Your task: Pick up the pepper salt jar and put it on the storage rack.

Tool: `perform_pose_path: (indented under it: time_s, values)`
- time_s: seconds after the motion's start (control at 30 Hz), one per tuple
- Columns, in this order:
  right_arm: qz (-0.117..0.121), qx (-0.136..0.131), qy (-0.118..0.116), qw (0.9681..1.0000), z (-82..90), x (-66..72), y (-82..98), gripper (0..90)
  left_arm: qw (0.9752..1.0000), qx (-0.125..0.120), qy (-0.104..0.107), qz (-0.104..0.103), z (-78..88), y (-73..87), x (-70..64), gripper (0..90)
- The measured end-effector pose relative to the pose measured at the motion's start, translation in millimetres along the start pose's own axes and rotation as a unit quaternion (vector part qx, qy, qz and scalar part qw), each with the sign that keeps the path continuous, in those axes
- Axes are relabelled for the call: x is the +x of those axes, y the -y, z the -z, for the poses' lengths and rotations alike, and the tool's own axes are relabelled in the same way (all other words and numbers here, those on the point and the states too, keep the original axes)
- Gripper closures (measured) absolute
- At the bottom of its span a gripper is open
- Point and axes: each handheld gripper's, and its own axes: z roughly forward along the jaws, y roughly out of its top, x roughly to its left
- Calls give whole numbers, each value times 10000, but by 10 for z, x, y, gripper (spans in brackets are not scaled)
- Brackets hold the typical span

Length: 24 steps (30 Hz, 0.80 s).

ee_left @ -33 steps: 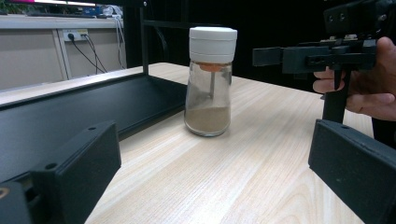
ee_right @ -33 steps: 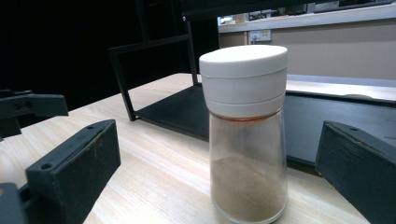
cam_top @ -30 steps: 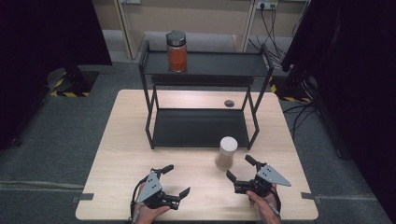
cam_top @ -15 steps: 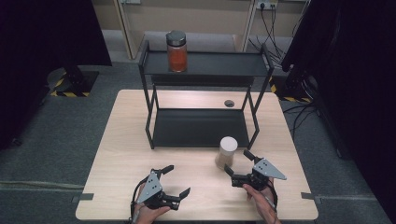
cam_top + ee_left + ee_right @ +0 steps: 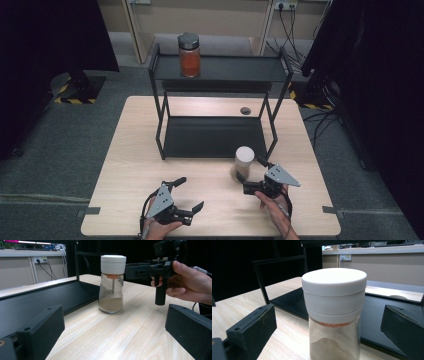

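I read no brand, label or writing on anything here. The shaker jar [image 5: 244,163] stands upright on the wooden counter [image 5: 130,165], just in front of the black rack [image 5: 215,135], near its right front leg. It is clear glass with a white screw cap and an orange ring under the cap; a beige powder fills roughly its lower third, as the left tool view shows [image 5: 111,287].

My right tool [image 5: 248,175] is open, its jaws spread to either side of the jar; in the right tool view the jar [image 5: 334,315] stands between them at cap height, with a gap at each side, so nothing is gripped. My right hand [image 5: 272,207] holds that tool from behind.

My left tool [image 5: 187,192] is open too and empty, resting low near the counter's front edge, well apart from the jar.

On the rack's top shelf stands a second jar [image 5: 189,55], dark-lidded, filled nearly to the top with an orange-red powder. The lower shelf is bare black.
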Motion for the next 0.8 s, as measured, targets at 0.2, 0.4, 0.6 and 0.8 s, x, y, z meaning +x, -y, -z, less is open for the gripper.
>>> perform_pose_path:
  time_s: [0.2, 0.4, 0.6, 0.8]
  values:
    - [35, 48, 50, 10000, -50, 2, -17, 17, 10000, 8, -2, 2, 1, 0, 2, 17]
    - [58, 87, 64, 9999, -103, -4, -35, 36, 10000, 7, -2, 14, 1, 3, 3, 17]
    - [113, 128, 45, 9998, -163, -12, -49, 95, 10000, -2, -7, 18, 5, 4, 2, 17]
    - [139, 191, 75, 9997, -204, -27, -53, 181, 10000, -10, -10, 7, 8, 6, 1, 17]
